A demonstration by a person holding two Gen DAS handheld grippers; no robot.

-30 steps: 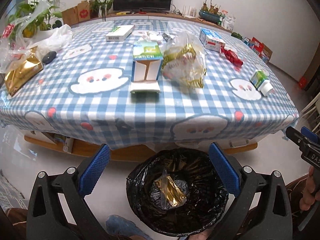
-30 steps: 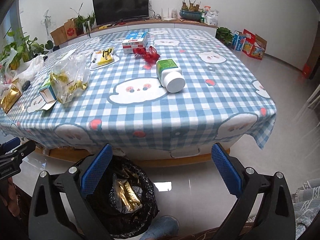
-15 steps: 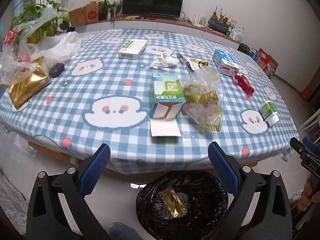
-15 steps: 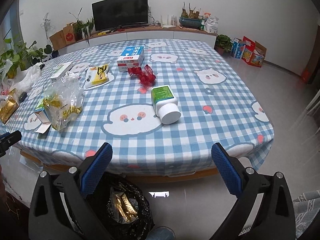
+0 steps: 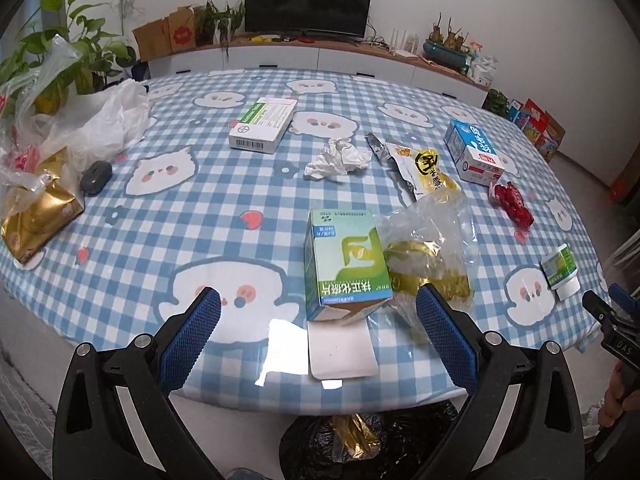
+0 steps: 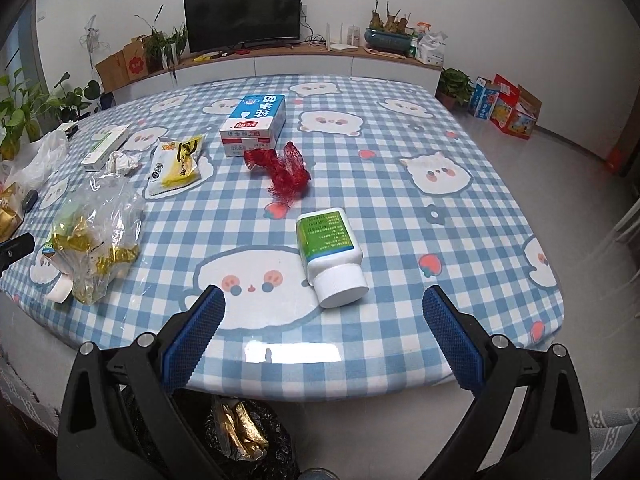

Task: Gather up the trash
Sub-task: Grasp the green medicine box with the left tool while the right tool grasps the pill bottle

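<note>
Both tools, left (image 5: pixel 318 328) and right (image 6: pixel 322 320), wide and empty, level above the table edge (image 6: pixel 360 384).

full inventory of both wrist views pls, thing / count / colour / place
green carton: 1, green-white, near table edge, flap open
clear bag: 1, clear with gold wrappers, right of carton
pill bottle: 1, white, green label, lying near edge
red net: 1, red, mid-table
milk carton: 1, blue-white, behind net
snack pack: 1, yellow-white, left of milk carton
tissue: 1, white, crumpled
flat box: 1, white-green, far side
gold bag: 1, gold, left edge
trash bag: 1, black, floor below table
left claw: open
right claw: open
</note>
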